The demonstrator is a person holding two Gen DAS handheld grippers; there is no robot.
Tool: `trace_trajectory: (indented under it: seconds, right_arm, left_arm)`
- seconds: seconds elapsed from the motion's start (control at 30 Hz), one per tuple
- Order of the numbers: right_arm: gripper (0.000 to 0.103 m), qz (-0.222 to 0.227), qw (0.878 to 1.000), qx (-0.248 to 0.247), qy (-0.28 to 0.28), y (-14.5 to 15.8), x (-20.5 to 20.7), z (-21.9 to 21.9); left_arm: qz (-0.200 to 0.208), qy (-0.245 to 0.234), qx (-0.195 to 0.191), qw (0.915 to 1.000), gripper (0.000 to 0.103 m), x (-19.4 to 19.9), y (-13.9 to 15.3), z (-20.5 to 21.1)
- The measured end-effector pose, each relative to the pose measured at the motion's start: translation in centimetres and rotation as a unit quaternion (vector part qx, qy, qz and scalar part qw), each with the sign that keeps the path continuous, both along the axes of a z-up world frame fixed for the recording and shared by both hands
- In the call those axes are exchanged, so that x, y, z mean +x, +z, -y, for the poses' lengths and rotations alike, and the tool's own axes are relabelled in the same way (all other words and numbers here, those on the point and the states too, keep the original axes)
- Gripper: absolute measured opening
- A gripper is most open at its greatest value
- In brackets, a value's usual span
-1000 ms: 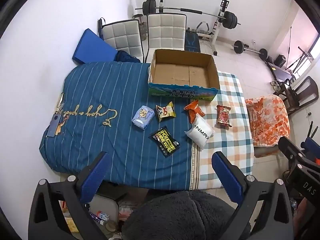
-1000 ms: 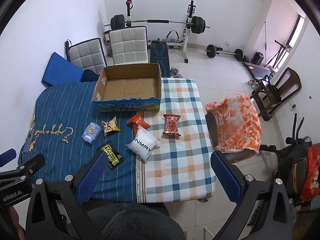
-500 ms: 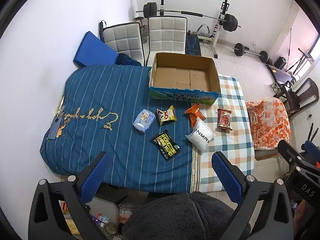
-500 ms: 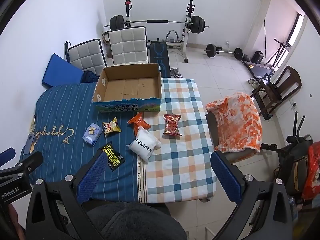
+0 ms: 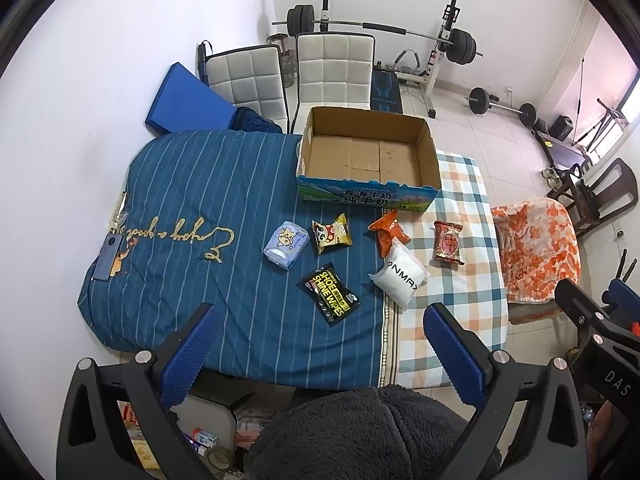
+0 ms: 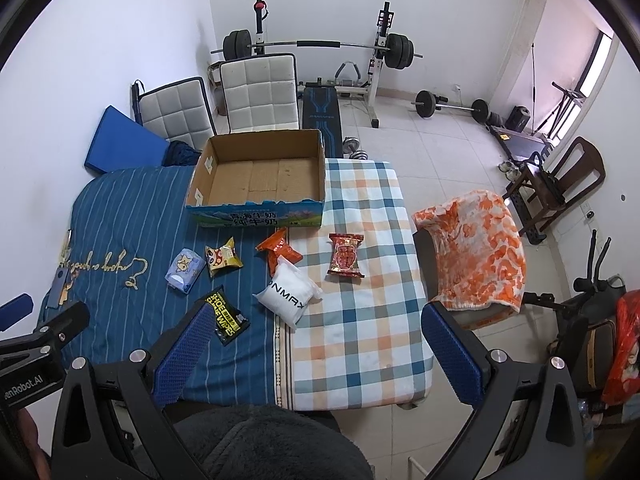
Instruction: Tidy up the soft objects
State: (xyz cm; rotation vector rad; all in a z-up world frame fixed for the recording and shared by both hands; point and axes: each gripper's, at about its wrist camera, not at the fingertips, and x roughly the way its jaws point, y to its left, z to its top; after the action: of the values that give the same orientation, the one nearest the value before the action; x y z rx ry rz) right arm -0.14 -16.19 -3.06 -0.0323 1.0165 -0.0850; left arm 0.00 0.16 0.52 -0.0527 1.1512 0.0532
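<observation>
Hovering wide open and empty, left gripper [image 5: 320,332] and right gripper [image 6: 316,332] are facing soft packets; nearest ahead, black crinkly wipes pouch [image 5: 329,294] suits grasping first, before empty cardboard box [image 5: 368,156] beyond.

Six soft packs lie flat before open cardboard box [image 5: 368,160]: pale blue tissue pack [image 5: 286,245], yellow snack bag [image 5: 332,234], black wipes pouch [image 5: 329,294], orange packet [image 5: 387,232] (touching white pillow pack [image 5: 400,278]), red snack [image 5: 448,242] apart.

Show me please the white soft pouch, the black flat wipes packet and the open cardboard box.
white soft pouch [image 5: 400,278], left wrist view, its printed front.
black flat wipes packet [image 5: 330,294], left wrist view, yellow lettering.
open cardboard box [image 6: 260,178], right wrist view, inner floor.
</observation>
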Motion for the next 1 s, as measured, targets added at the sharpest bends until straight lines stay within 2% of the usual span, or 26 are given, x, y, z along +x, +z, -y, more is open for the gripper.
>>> trace_trajectory:
  seconds: [1.0]
  right_arm:
    - [0.103,0.016,1.0,0.001,0.015,0.8,1.1,0.0]
  left_arm:
    - [0.009,0.004,0.013,0.9999,0.103,1.4,0.4,0.0]
